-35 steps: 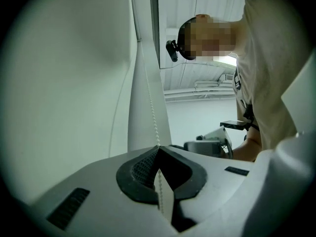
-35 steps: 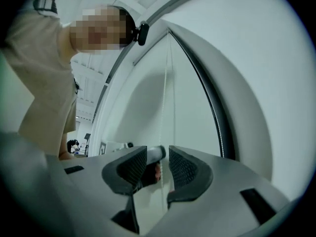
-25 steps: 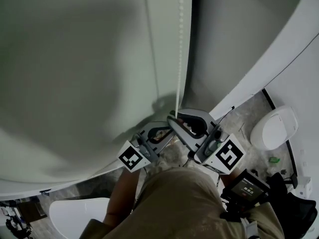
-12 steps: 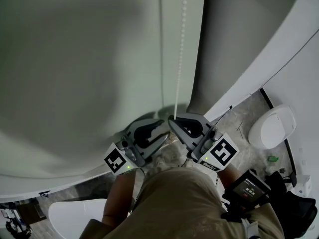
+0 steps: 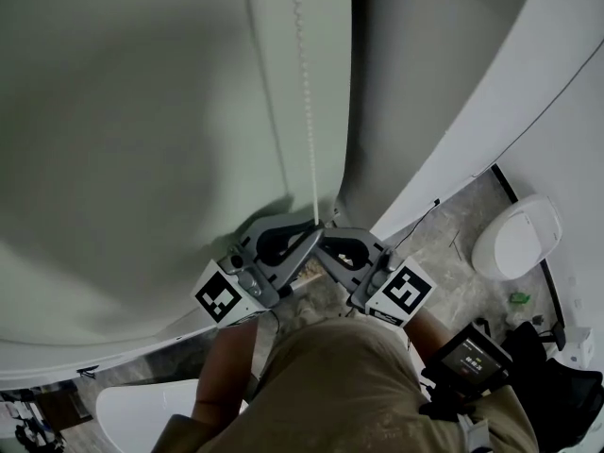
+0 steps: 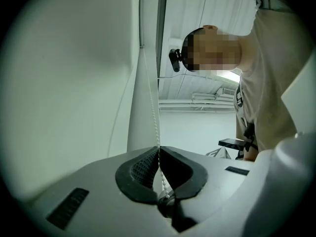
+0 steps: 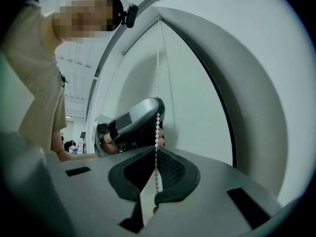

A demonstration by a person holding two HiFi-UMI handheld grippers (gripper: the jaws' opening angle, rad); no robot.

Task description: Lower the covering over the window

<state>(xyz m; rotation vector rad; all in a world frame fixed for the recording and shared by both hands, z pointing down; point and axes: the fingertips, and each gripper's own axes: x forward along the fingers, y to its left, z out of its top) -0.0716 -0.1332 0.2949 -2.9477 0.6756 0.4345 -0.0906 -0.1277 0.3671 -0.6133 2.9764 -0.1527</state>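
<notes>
White bead chain (image 5: 305,92) hanging straight, left gripper (image 6: 159,150) just closing onto it, right gripper (image 7: 156,151) pinching it too, just below the left.

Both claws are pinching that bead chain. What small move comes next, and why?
Probably open the right gripper and let go. The left gripper has just closed on the chain above it, so it can take the next downward pull.

The white bead chain (image 5: 304,92) is hanging straight down in front of the pale, smooth window blind (image 5: 132,130). Its lower stretch is running through the tongs of the left gripper (image 5: 315,227), which have just been closing on it. Just below, the right gripper (image 5: 323,242) is pinching it too.
</notes>
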